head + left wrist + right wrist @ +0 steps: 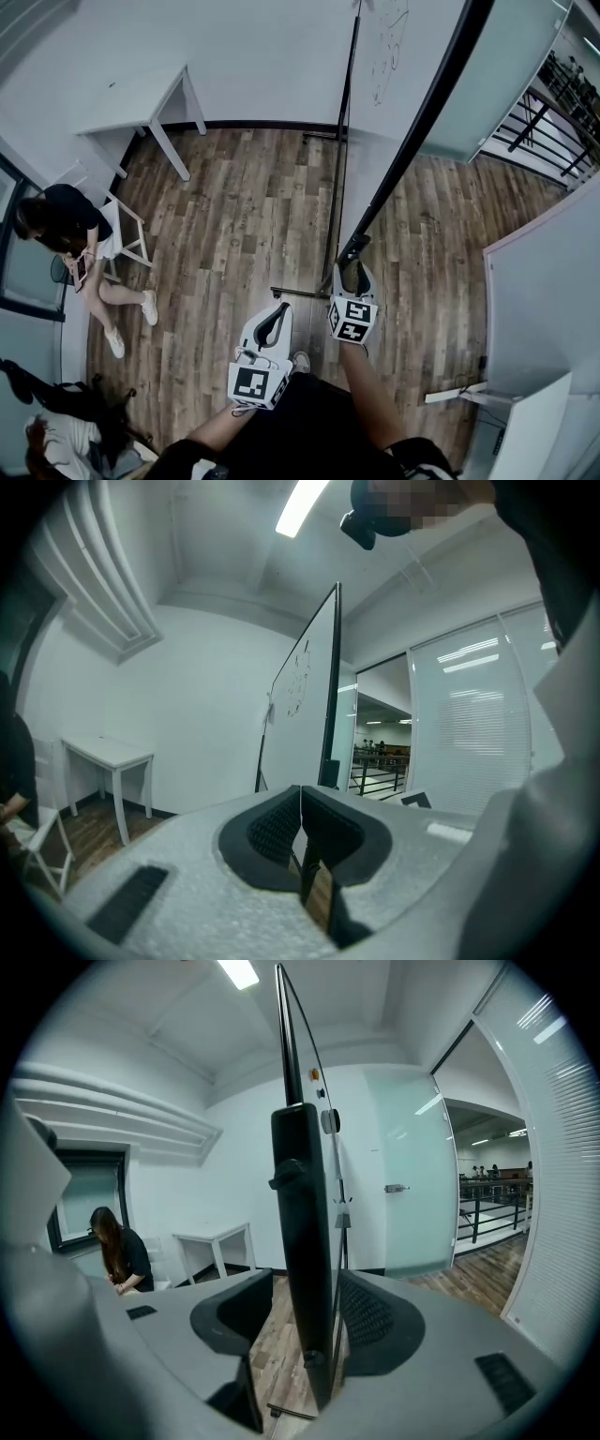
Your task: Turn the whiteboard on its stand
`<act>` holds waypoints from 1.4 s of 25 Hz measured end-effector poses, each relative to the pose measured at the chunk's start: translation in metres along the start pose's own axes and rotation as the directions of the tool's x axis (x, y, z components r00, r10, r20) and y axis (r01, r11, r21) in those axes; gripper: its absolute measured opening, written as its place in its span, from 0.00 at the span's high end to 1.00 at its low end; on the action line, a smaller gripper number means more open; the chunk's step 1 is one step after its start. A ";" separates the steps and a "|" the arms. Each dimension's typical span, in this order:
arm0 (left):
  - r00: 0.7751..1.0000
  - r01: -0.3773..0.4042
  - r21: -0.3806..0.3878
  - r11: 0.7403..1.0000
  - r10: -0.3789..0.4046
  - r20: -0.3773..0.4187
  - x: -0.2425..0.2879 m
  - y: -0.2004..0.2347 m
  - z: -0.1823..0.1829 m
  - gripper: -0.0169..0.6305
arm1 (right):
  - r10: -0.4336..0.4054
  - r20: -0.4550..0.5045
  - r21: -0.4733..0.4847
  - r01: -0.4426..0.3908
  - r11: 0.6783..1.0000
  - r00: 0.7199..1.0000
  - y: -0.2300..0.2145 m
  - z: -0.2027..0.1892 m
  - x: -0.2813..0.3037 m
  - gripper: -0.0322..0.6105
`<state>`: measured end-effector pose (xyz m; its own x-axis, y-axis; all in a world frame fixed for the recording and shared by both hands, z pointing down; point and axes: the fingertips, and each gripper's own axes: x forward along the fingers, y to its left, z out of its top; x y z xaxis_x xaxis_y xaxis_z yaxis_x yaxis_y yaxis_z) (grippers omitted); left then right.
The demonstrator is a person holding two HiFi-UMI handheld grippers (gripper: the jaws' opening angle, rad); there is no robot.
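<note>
Where right tongs [302,1286] gape, the whiteboard [300,1176] stands between.

Head-down and jaw-level views of whiteboard [413,131]

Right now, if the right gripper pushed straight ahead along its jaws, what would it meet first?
The whiteboard's black edge frame. It already stands upright between the open jaws of the right gripper, with a gap showing on the left side, so it would probably slide deeper between them and hit nothing else first.
</note>
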<state>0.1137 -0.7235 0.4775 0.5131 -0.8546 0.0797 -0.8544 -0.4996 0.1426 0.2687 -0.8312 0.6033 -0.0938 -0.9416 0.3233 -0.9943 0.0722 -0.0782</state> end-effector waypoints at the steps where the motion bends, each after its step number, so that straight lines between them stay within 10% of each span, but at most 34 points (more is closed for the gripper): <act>1: 1.000 -0.001 0.000 1.000 0.001 -0.002 0.002 0.001 0.000 0.95 | -0.004 -0.005 0.001 0.004 1.000 1.000 -0.002 -0.001 0.007 0.66; 35: 0.999 -0.044 -0.015 0.999 0.043 -0.008 -0.067 0.011 -0.008 0.95 | -0.064 -0.057 -0.046 0.061 0.997 0.996 0.006 -0.025 0.004 0.66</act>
<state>0.0707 -0.6707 0.4814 0.4761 -0.8744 0.0935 -0.8747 -0.4598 0.1533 0.2608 -0.8267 0.6278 -0.0326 -0.9240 0.3810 -0.9995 0.0294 -0.0143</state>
